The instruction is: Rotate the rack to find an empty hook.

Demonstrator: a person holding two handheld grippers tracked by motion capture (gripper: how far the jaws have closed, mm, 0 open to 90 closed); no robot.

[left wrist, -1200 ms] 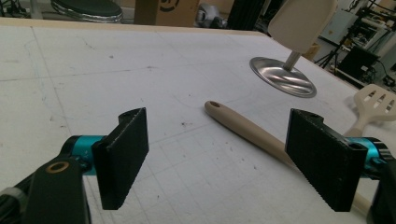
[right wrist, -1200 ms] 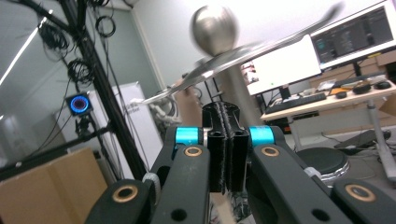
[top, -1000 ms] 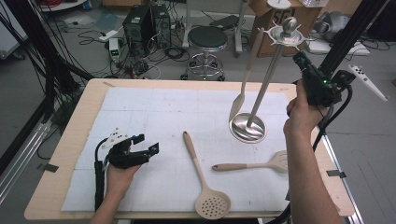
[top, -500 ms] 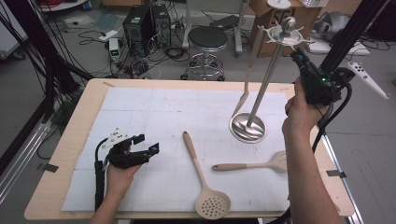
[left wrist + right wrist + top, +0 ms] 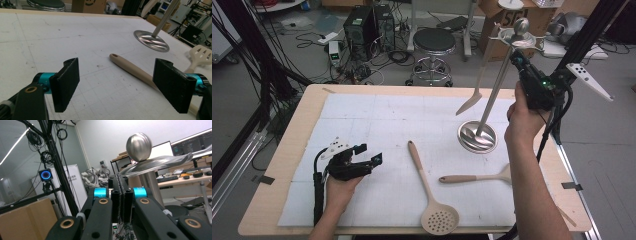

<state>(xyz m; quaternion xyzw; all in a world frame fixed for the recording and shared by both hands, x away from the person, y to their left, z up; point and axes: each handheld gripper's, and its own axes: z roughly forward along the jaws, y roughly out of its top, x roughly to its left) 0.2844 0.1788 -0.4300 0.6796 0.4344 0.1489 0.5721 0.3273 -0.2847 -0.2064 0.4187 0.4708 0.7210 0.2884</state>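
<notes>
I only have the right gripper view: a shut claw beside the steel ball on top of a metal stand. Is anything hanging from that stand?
Observer: Yes, one beige long-handled utensil hangs from the silver metal utensil stand.
Operator: What lies on the table?
Observer: A beige perforated spoon and a beige slotted turner lie on the white mat.
Operator: And the left claw?
Observer: The left claw is open and empty, its hand resting on the mat.

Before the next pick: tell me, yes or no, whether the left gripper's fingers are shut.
No, the left gripper has its fingers wide apart, holding nothing.
</notes>
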